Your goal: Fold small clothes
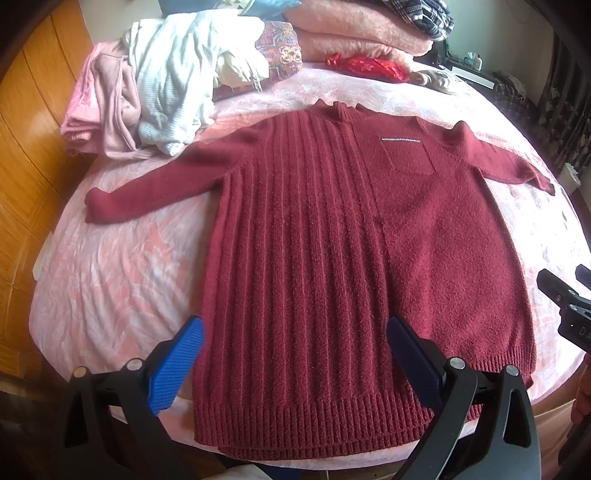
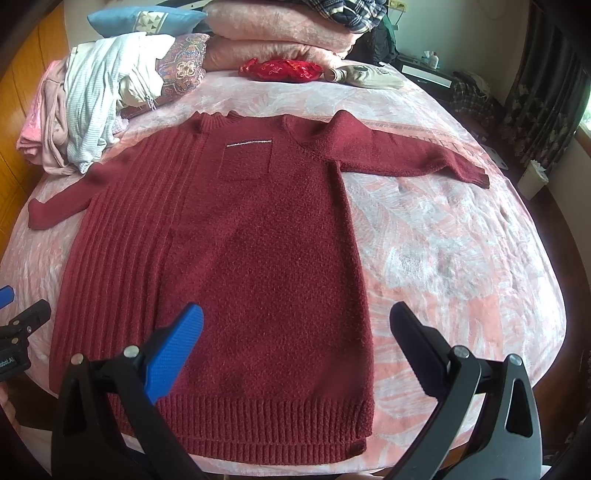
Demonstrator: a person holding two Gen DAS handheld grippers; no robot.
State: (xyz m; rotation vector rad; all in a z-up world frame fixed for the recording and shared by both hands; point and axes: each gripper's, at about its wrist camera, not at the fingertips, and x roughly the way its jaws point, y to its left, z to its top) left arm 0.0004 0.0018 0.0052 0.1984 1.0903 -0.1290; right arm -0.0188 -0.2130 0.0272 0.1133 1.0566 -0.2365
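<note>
Pink floral bedding (image 1: 110,266) covered the whole bed, and square in the middle of it lay the dark red sweater (image 1: 332,240), front up, collar at twelve o'clock, ribbed hem at six. Both sleeves were spread out flat, one cuff toward nine o'clock, the other toward three. Its chest pocket (image 2: 245,160) with a pale stitched line sat just below the collar.

At the near edge the left gripper (image 1: 295,363) hovered over the hem with its fingers wide apart, nothing between them, the blue pad (image 1: 177,365) just off the sweater's nine o'clock side. The right gripper (image 2: 295,350) was likewise spread open and empty, over the hem corner toward three o'clock, one finger above the knit, the other above bare bedding.

Up at eleven o'clock a heap of pale clothes (image 1: 162,88) was piled by the patterned cushion (image 1: 280,48). Folded pink blankets (image 2: 273,33) were stacked at twelve, with a red pouch (image 2: 282,70) lying just in front.
</note>
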